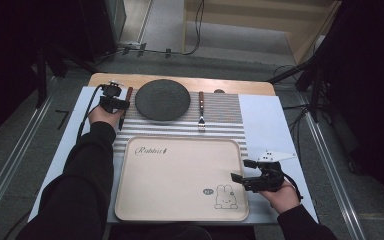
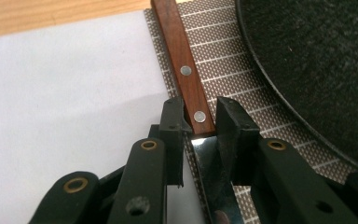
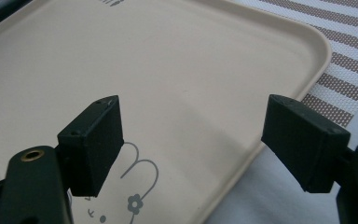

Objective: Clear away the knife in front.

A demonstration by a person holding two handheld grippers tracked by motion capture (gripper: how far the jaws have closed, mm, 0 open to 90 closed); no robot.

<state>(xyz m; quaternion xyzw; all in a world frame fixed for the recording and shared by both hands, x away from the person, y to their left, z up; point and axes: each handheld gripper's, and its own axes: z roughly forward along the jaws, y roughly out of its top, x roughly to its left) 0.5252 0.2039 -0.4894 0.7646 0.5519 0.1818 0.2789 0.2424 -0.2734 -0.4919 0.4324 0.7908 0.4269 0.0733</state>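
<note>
Left tongs (image 2: pixel 199 122) straddle the knife (image 2: pixel 191 100) where handle meets blade, pads not quite clamped, its long axis running straight ahead; right tongs (image 3: pixel 193 140) gape apart.

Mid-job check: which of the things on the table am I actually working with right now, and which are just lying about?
In hand:
- knife, wooden handle, lying left of the plate
- left tongs, jaws either side of the knife where handle meets blade
- right tongs, open over the tray's corner

Lying about:
- dark round plate
- fork
- beige rabbit tray
- striped placemat
</note>
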